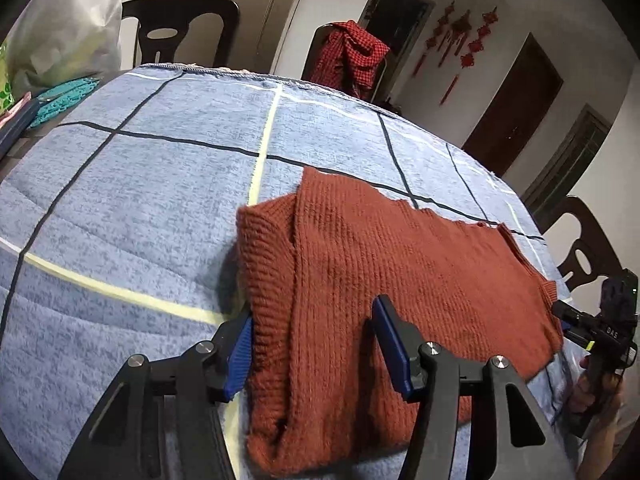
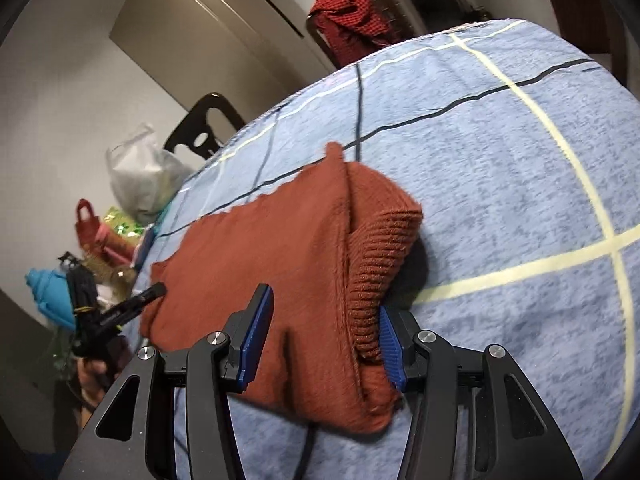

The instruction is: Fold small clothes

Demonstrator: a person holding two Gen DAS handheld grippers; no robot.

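Rust-red knit sweater (image 1: 380,264) lies folded on the blue checked blanket (image 1: 140,184) covering the table, long strip running across the near side. L gripper (image 1: 316,348) sits low over one end of it, jaws apart, blue pads (image 1: 390,340) either side of a folded-over sleeve – one pad resting on top of the knit, the other just off its edge by the cream stripe; no squeeze visible. R gripper (image 2: 326,336) is at the opposite end, jaws also apart: one blue pad on top of the fabric, the other tucked beside the ribbed cuff (image 2: 372,280) that's doubled over at that end. Sweater (image 2: 280,260) looks slack, not lifted, flat on the blanket (image 2: 500,160). From the L cam the other gripper's body shows at far right w/ the person's hand (image 1: 592,392) under it. Background: dark chairs (image 1: 180,28), a red checked cloth (image 1: 352,56) draped on one, white plastic bag (image 2: 144,172) + clutter off the table's far side
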